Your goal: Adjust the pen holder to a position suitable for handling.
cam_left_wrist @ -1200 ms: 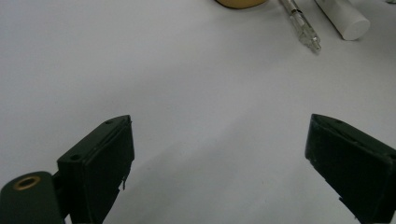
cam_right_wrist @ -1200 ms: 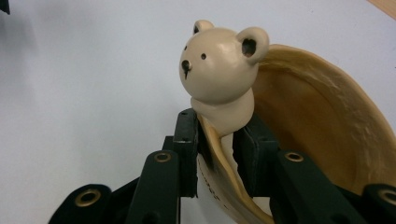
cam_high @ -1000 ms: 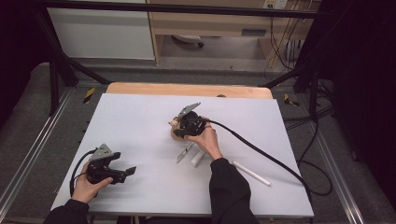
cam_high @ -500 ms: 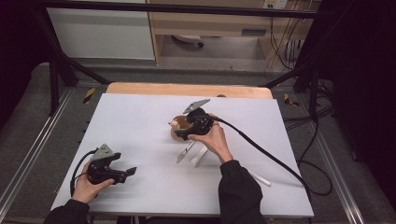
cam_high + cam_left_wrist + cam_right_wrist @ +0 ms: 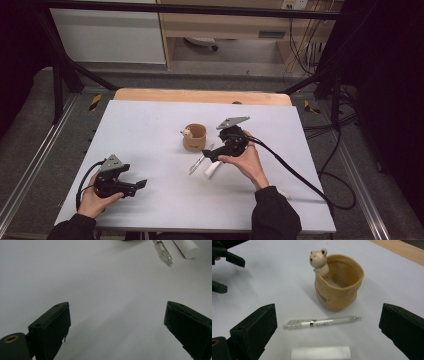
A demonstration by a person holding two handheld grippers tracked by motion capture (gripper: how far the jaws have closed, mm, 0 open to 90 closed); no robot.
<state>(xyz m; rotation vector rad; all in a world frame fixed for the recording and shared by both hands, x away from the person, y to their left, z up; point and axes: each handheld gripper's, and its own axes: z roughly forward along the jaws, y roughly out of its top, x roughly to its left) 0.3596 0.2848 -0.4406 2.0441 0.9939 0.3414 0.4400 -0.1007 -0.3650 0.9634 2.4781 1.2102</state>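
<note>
While the right hand-held gripper (image 5: 212, 155) is spread wide, just opened, nothing is seen inside the cup (image 5: 338, 287) at frame centre; the left hand-held gripper (image 5: 117, 327) is held wide.

The jaws stand wide apart over the white surface (image 5: 100, 290). Beyond them lie a clear pen (image 5: 163, 252) and a white cylinder (image 5: 187, 247).

The bear cup (image 5: 339, 291) is tan like honey, with a pale cream bear on its rim. The pen (image 5: 322, 322) is clear and silver. The tube (image 5: 321, 353) is white. The worktop (image 5: 150, 130) is white with a wooden edge. Each hand-held gripper (image 5: 212, 156) is black.
</note>
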